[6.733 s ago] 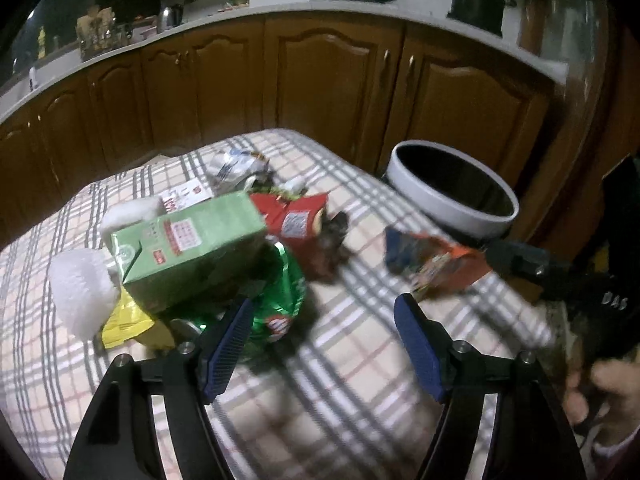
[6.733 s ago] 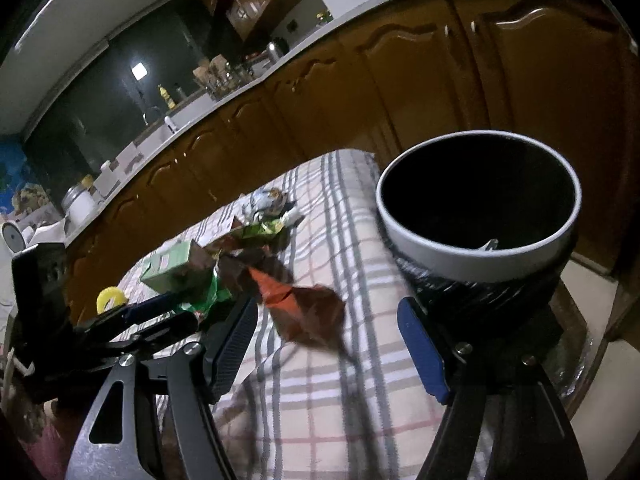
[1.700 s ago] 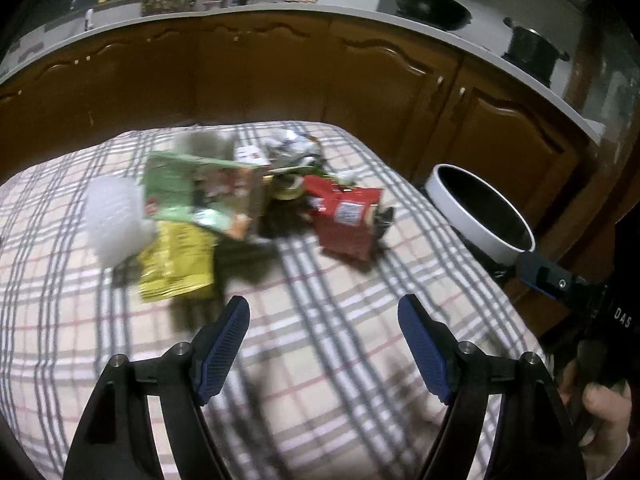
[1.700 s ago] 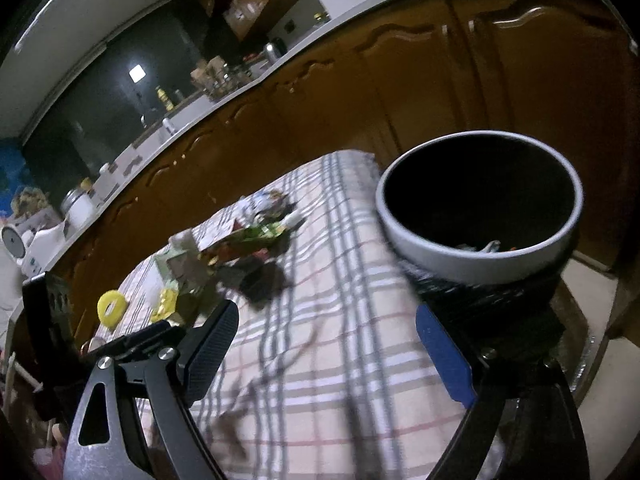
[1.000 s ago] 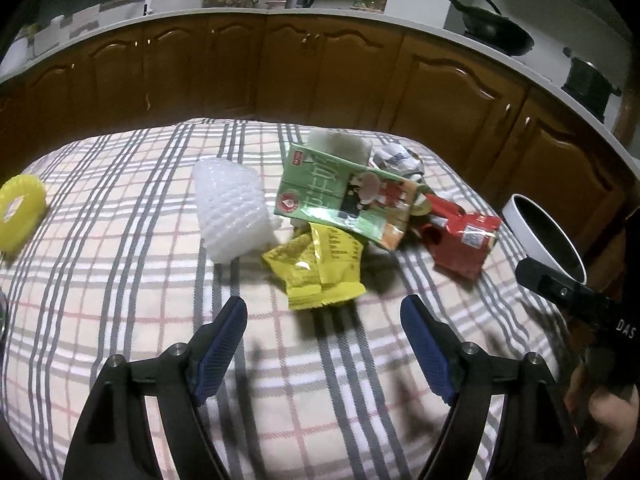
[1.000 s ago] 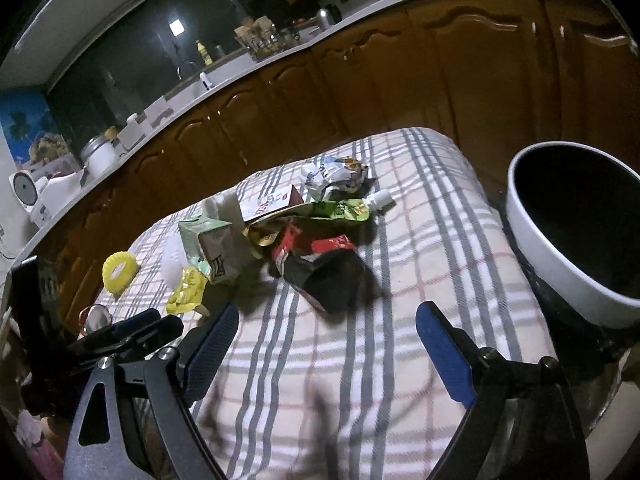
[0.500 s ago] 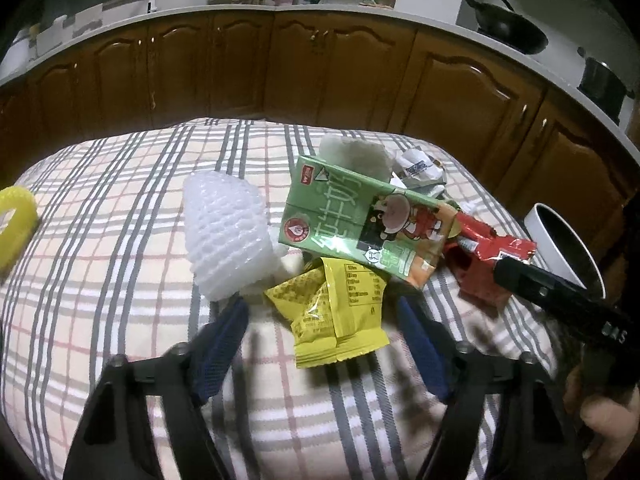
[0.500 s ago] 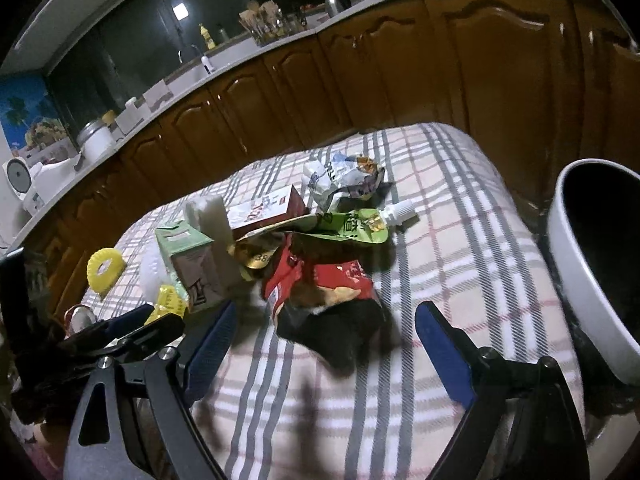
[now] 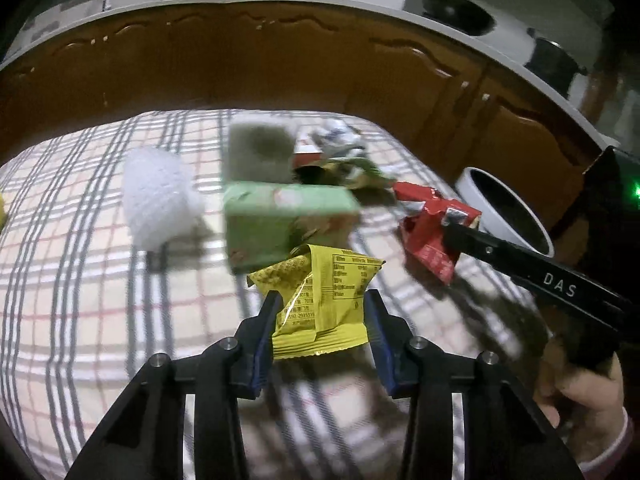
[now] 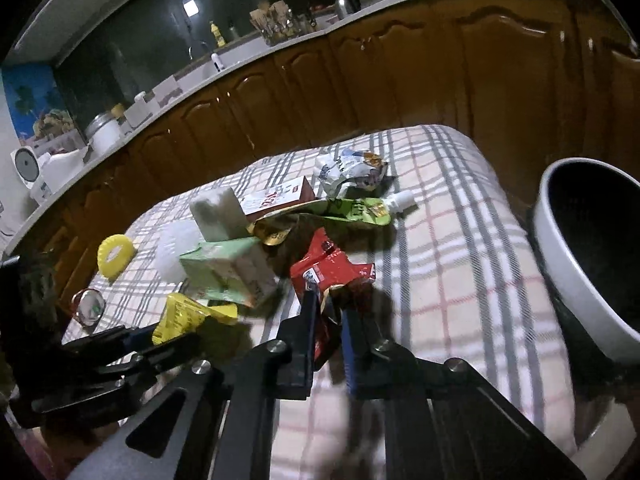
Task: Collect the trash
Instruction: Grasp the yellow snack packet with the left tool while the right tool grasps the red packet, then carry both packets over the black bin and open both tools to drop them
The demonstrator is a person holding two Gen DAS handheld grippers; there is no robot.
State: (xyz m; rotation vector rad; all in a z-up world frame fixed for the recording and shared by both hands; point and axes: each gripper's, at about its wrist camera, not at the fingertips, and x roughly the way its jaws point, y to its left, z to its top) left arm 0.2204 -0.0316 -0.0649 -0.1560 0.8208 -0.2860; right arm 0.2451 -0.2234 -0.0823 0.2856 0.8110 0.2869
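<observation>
Holding two wrappers at once, one per gripper, over the checked tablecloth (image 9: 80,280).

Item 1: yellow packet (image 9: 320,304). Sits between the fingers of my left gripper (image 9: 322,332), which is clamped on its two side edges. Its long axis runs away from me, the top end leaning toward the green carton (image 9: 280,220) just beyond. It looks lifted a little off the cloth, though I cannot be sure.

Item 2: red wrapper (image 10: 332,276). My right gripper (image 10: 328,320) is closed on its near end; the rest fans out beyond the fingertips, toward the pile.

Item 3: bin (image 10: 592,264), white rim, dark inside. It stands off the table's right edge, to the right of both grippers. The right gripper is the nearer one; the left would have to cross most of the table, with the right gripper in between. So the carry is rightward, and I judge the red wrapper should go in first.

Item 4: still on the cloth, far of my grippers: green carton, white foam net (image 9: 160,200), grey block (image 9: 260,152), green pouch (image 10: 352,212), crumpled foil (image 10: 348,172), small red-and-white box (image 10: 276,196). A yellow ring (image 10: 114,256) lies at far left.

Risk: thin film held by its edges may slip during the swing.
</observation>
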